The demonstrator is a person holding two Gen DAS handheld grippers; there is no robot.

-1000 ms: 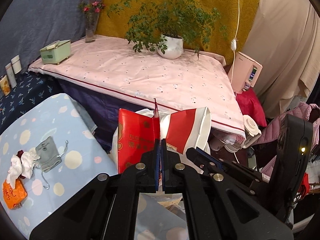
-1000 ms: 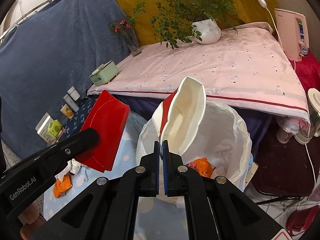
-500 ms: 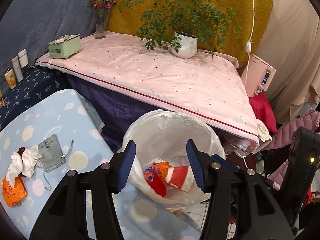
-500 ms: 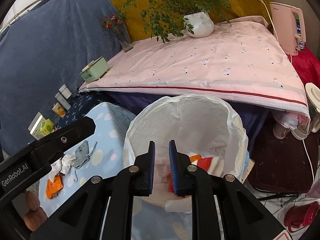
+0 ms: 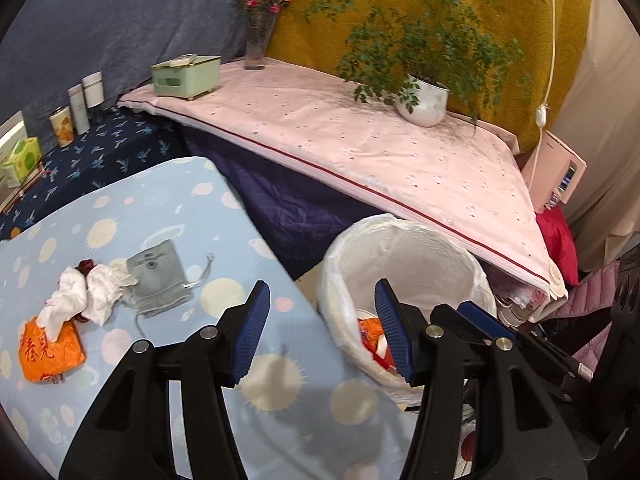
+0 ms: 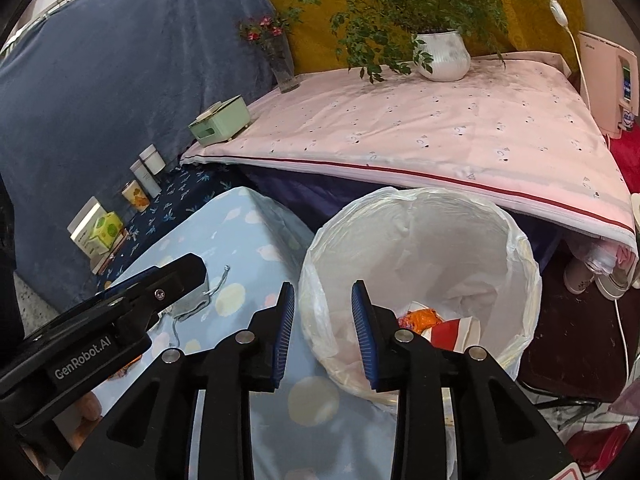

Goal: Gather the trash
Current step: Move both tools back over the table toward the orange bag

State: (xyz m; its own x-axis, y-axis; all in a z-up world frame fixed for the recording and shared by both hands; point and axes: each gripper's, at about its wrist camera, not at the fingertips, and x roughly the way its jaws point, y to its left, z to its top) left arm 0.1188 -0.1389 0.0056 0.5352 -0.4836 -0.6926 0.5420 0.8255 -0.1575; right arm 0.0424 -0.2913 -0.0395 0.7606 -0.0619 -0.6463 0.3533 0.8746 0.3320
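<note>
A bin lined with a white bag (image 5: 404, 236) (image 6: 420, 204) stands beside the light blue dotted table (image 5: 168, 204). Inside it lie an orange wrapper (image 6: 420, 316) and a red-and-white carton (image 6: 454, 330) (image 5: 370, 330). My left gripper (image 5: 321, 288) is open and empty, over the table edge next to the bin. My right gripper (image 6: 322, 286) hangs over the bin's near rim, its jaws opening with nothing between them. On the table lie an orange packet (image 5: 48, 350), crumpled white tissue (image 5: 94, 292) and a grey pouch (image 5: 160, 280).
A pink-covered surface (image 5: 360, 148) behind the bin carries a potted plant (image 5: 424, 100), a flower vase (image 5: 256, 48) and a green box (image 5: 186, 76). Tins and small boxes (image 6: 136, 196) line a dark blue shelf at the left. A pink appliance (image 5: 556, 176) stands at the right.
Both grippers opened and let go of the red carton pieces, which now lie in the bin. Both views have swung left toward the blue table.
</note>
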